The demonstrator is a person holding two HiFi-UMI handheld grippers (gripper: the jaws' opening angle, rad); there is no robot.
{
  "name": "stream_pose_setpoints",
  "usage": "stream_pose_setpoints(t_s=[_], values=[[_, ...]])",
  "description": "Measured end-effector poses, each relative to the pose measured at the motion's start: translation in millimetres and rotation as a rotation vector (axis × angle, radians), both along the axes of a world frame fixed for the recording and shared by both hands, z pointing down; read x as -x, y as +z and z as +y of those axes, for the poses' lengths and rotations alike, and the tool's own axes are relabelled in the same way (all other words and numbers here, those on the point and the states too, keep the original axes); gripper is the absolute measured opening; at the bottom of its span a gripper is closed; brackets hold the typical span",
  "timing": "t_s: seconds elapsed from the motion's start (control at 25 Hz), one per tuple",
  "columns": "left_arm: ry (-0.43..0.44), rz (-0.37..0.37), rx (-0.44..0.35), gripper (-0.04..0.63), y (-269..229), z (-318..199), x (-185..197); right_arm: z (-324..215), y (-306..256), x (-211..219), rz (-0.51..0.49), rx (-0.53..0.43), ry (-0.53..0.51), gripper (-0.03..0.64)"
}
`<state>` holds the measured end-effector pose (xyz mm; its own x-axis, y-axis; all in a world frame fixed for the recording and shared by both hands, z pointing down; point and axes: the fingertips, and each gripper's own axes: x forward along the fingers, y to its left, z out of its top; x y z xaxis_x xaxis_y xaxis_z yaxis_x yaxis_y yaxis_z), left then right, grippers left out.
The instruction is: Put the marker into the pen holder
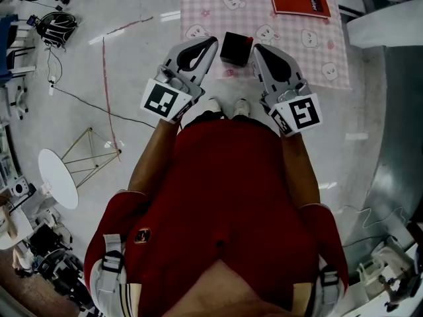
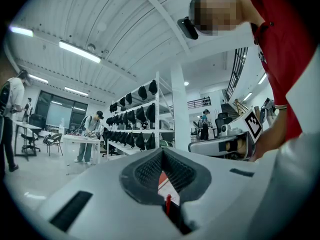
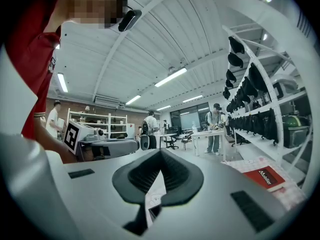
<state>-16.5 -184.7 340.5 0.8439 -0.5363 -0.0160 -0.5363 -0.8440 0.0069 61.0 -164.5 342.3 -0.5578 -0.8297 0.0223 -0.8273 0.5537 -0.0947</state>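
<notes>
- Where's the slim red marker point(image 2: 168, 204)?
- Upright, I judge, in the matte black cube pen holder point(image 1: 236, 47) on the pink-checked tabletop point(image 1: 211, 5). I only glimpse it in the left gripper view.
- And the tools?
- My left tool point(image 1: 212, 41) and right tool point(image 1: 257, 47) are both closed and empty. They flank the holder, each just beside it.
</notes>
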Motion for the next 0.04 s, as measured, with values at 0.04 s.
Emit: stream_pose_setpoints(t_s=[0.04], values=[[0.002,-0.003,0.004,0.006,1.5,0.2,0.1,-0.2,0.4,-1.0,0.000,0.000,0.003,-0.002]])
